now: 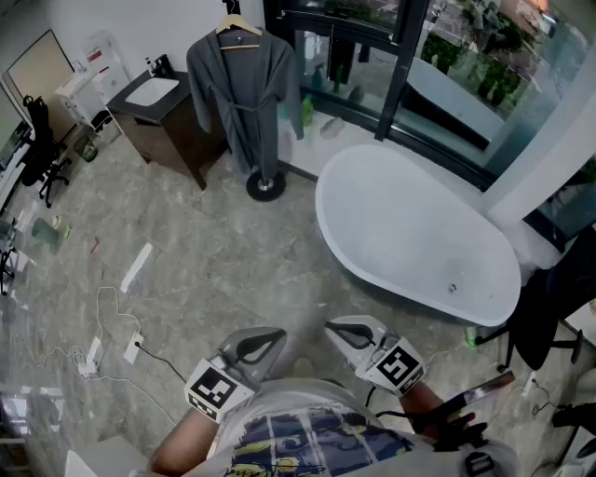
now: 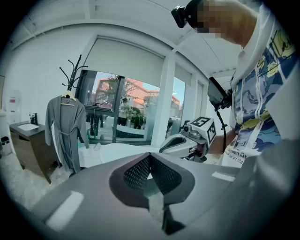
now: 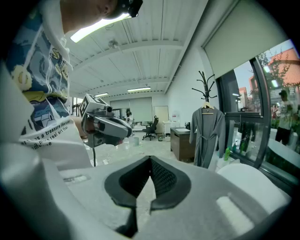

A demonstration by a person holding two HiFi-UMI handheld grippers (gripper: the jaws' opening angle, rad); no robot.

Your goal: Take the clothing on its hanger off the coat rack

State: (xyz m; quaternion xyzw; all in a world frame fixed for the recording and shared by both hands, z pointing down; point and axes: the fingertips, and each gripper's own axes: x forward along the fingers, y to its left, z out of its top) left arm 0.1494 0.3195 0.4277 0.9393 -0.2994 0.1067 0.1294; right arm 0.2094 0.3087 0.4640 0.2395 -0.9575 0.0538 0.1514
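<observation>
Far left, a black office chair (image 1: 39, 140) sits on the grey marble-look floor (image 1: 214, 261). Next over is a dark wood vanity cabinet (image 1: 168, 135) w/ a white basin (image 1: 152, 90) on top, set against the wall. Just right of it is the task item: a long grey belted robe (image 1: 244, 93) on a wooden hanger (image 1: 239, 28), hung on the black coat rack (image 1: 265, 184) (round base on the floor). The robe is up on the rack across the room, well apart from both grippers. Right again is the white oval bathtub (image 1: 410, 233), beside the dark-framed window wall (image 1: 407, 65).

Down front, both tools are held close to the person's printed shirt (image 1: 298, 438). On the left gripper (image 1: 265, 343) the jaws are pressed together at the tips w/ nothing btwn them. Its own view shows the mesh pads (image 2: 136, 171) meeting, robe far off at left. On the right gripper (image 1: 345, 335) the jaws are closed too and empty. In its view the pads (image 3: 161, 180) meet, and the robe hangs right of centre. The two grippers sit side by side, near but not touching.
</observation>
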